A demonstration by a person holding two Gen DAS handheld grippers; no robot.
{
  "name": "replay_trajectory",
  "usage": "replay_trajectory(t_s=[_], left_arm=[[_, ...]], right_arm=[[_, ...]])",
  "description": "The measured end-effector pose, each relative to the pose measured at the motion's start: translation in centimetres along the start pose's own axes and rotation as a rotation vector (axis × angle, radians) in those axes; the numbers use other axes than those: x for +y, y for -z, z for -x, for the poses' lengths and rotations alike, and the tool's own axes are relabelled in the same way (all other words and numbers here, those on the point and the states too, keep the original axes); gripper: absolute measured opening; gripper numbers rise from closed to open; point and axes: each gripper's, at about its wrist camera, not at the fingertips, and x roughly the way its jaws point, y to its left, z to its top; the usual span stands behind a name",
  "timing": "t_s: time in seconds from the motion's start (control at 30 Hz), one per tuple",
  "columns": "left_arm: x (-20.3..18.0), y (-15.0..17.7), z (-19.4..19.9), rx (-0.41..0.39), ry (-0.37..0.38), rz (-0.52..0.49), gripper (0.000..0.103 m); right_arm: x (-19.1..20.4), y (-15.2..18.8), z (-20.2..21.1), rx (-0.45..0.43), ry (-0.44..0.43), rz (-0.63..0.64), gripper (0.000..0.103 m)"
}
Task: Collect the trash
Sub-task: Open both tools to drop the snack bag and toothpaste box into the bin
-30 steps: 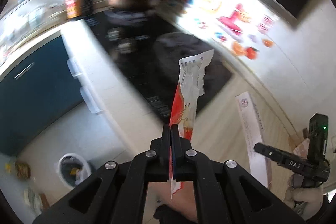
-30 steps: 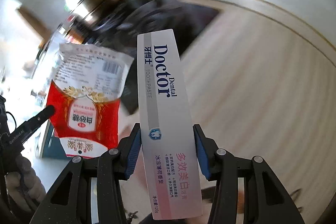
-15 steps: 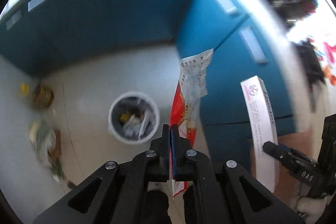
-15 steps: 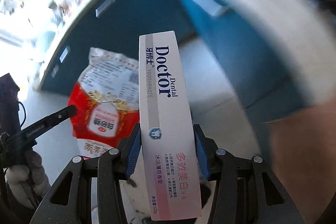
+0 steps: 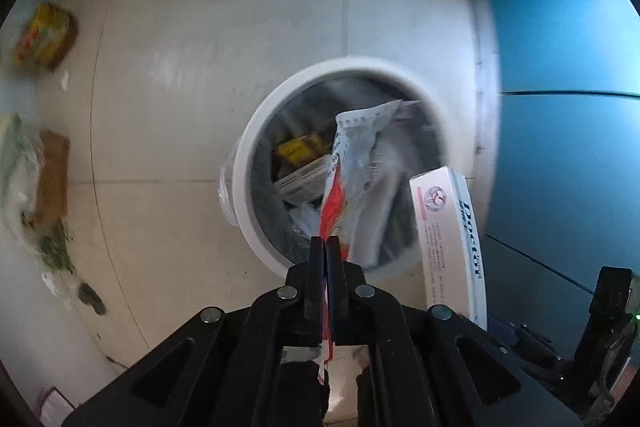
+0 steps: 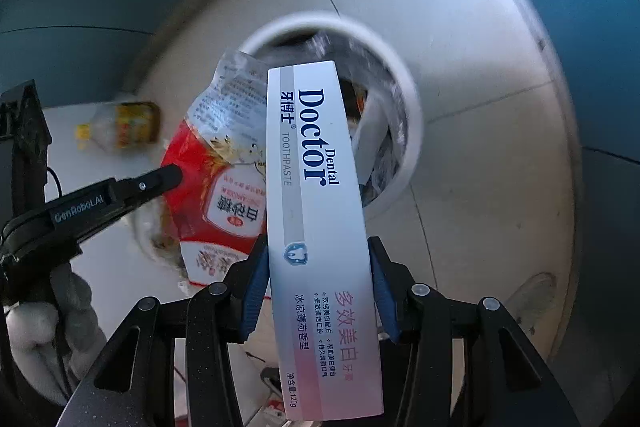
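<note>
left wrist view: your left gripper [image 5: 325,247] has its fingers pressed flat together on the lower edge of the red and white sugar bag [image 5: 352,179], which stands up from the tips and hangs over the mouth of the white trash bin [image 5: 244,163]. the bin sits on the pale tiled floor [image 5: 180,67], beside the blue cabinet [image 5: 560,107], and already holds a yellow packet [image 5: 298,149] and other paper, blurred. just right of the bag you can see the toothpaste box [image 5: 448,239], tilted a little, its top end over the bin's near rim. on the floor well left of the bin lie a yellow bottle [image 5: 44,35], a brown carton [image 5: 52,179] and some greenish scraps, all blurred.

right wrist view: your right gripper [image 6: 320,267] is clamped on the toothpaste box [image 6: 320,207], blue pads [image 6: 256,283] against both long sides around its lower half, the box pointing up toward the bin [image 6: 412,115]. the sugar bag [image 6: 224,167] is just left of the box, partly behind it, pinched by the left gripper [image 6: 168,179] that comes in from the left. the yellow bottle [image 6: 124,127] lies on the floor beyond it.
</note>
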Motion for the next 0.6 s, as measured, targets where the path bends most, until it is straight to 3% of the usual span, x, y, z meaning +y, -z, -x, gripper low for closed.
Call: replay_trajectory(t_s=[0.1, 0.27, 0.3, 0.33, 0.37, 0.4, 0.43, 0.5, 0.53, 0.6], left_arm=[[0.4, -0.8, -2.4, 0.04, -0.016, 0.002, 0.002], [0.8, -1.6, -2.5, 0.042, -0.072, -0.011, 0.005], [1.1, -1.5, -2.1, 0.032, -0.076, -0.009, 0.005], [1.0, -1.5, -1.8, 0.024, -0.067, -0.017, 0.007], [1.1, -1.4, -1.2, 0.007, -0.082, -0.019, 0.026], [1.2, -1.2, -0.7, -0.001, -0.103, -0.025, 0.076], [1.3, -0.9, 0.0, -0.021, -0.14, -0.034, 0.101], [1.3, -0.6, 0.8, -0.064, -0.175, -0.05, 0.103], [1.5, -0.1, 1.5, -0.079, -0.199, -0.049, 0.103], [1.9, 0.7, 2.4, -0.119, -0.225, -0.045, 0.103]], right_arm=[[-0.1, -2.2, -4.1, 0.056, 0.013, -0.005, 0.049], [1.9, -5.1, -8.2, 0.132, 0.086, 0.005, 0.052], [2.3, -5.6, -8.3, 0.137, 0.096, 0.008, 0.057], [2.7, -6.0, -8.2, 0.135, 0.106, 0.01, 0.074], [3.1, -6.2, -7.7, 0.123, 0.122, 0.013, 0.084], [2.9, -6.4, -7.5, 0.11, 0.128, 0.016, 0.084], [2.9, -6.4, -7.0, 0.098, 0.135, 0.022, 0.084], [2.9, -6.3, -5.6, 0.066, 0.166, 0.039, 0.091], [3.2, -6.0, -4.8, 0.048, 0.188, 0.048, 0.1], [3.9, -5.1, -3.2, -0.004, 0.251, 0.082, 0.103]])
